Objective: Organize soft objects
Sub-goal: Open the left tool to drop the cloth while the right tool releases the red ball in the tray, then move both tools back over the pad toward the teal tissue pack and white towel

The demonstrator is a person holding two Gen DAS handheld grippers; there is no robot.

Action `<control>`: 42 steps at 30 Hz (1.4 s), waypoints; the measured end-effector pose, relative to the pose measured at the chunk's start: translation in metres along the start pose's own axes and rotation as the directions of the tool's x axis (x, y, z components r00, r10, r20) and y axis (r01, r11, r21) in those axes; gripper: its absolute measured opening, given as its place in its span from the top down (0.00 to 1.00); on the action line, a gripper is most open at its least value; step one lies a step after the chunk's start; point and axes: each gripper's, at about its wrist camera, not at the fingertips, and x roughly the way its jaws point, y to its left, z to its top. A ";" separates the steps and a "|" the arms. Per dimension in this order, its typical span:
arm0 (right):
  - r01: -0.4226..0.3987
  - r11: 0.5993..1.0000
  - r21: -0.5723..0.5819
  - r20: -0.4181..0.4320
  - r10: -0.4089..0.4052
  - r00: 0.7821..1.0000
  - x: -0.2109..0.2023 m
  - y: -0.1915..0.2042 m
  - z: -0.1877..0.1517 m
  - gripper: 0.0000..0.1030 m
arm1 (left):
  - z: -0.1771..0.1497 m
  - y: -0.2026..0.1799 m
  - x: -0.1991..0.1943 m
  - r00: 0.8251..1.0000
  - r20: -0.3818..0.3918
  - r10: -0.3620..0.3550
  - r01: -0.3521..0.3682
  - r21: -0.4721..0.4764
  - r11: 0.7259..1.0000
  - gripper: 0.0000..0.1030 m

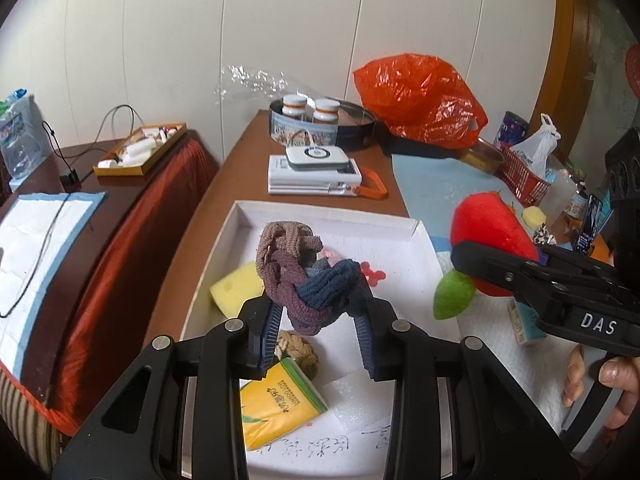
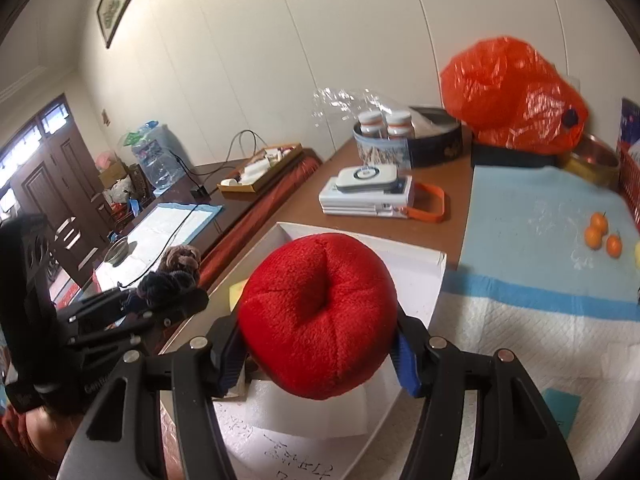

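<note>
My left gripper is shut on a bundle of knitted hair bands, brown, purple and navy, held above the white cardboard box. In the box lie a yellow sponge, a rope knot, a yellow tissue pack and small red beads. My right gripper is shut on a red plush apple over the box's right side. The apple with its green leaf also shows in the left wrist view, and the hair bands show in the right wrist view.
Behind the box lie stacked white devices with an orange strap, round tins with jars and an orange plastic bag. A blue and white pad with three small oranges lies right. A red basket stands far right. A side table stands left.
</note>
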 end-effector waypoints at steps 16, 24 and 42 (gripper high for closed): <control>-0.004 0.999 0.045 -0.031 0.005 1.000 0.038 0.000 -0.009 0.00 | -0.001 0.034 0.029 0.997 -0.062 0.042 -0.048 -0.092 0.995 0.00; 0.005 0.999 0.035 0.052 -0.006 0.999 0.014 0.005 -0.006 0.00 | -0.001 0.037 0.004 0.998 -0.005 0.061 -0.061 -0.133 0.989 0.00; -0.035 0.999 0.021 0.233 0.029 0.972 -0.052 0.011 -0.010 0.00 | -0.010 -0.005 -0.058 0.995 0.084 0.062 -0.050 -0.137 0.989 0.00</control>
